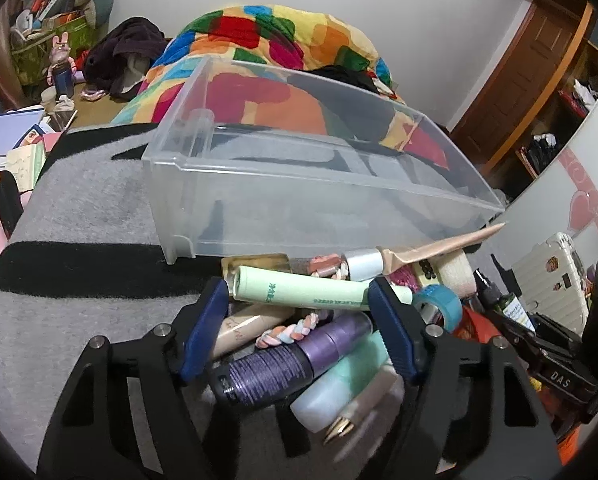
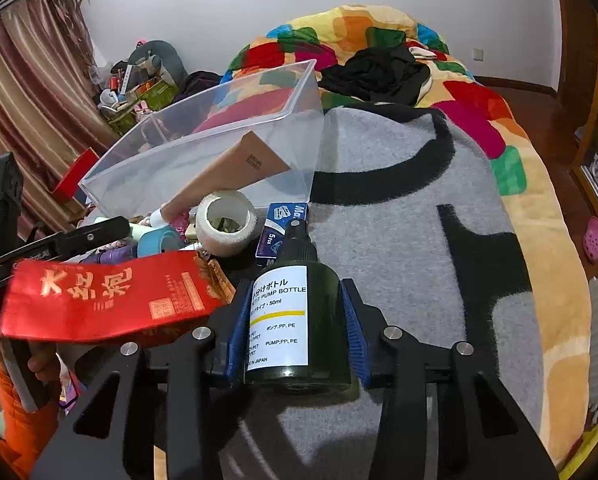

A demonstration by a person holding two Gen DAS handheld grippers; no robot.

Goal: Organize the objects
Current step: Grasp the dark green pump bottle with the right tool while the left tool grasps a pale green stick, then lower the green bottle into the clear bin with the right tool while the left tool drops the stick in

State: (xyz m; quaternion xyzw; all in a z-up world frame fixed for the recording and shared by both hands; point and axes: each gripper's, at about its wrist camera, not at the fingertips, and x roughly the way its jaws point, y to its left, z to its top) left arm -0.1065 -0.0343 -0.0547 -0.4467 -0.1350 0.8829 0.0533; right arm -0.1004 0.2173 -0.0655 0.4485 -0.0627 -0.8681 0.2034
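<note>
Clutter heaped on the grey-and-black blanket (image 2: 399, 240) is what both grippers are working over. Right gripper (image 2: 297, 324) has the dark pump bottle (image 2: 295, 316) squarely between its blue pads, both pads up against the bottle's sides, nozzle pointing away from the camera. Beside it on the left lies a red packet (image 2: 99, 300), and beyond it a roll of white tape (image 2: 227, 224) and a small blue box (image 2: 283, 224). Over on the other side, the left gripper (image 1: 299, 312) straddles the pile with its jaws apart: the pale green tube (image 1: 311, 290) lies crosswise between the blue fingertips, the purple bottle (image 1: 283, 360) and a mint-white bottle (image 1: 339, 388) sit lower between the fingers. Whether those pads actually press the tube, I can't tell. Just past the pile stands the clear plastic bin (image 1: 299, 184), empty-looking, a brown tube (image 2: 227, 176) leaning against its wall.
</note>
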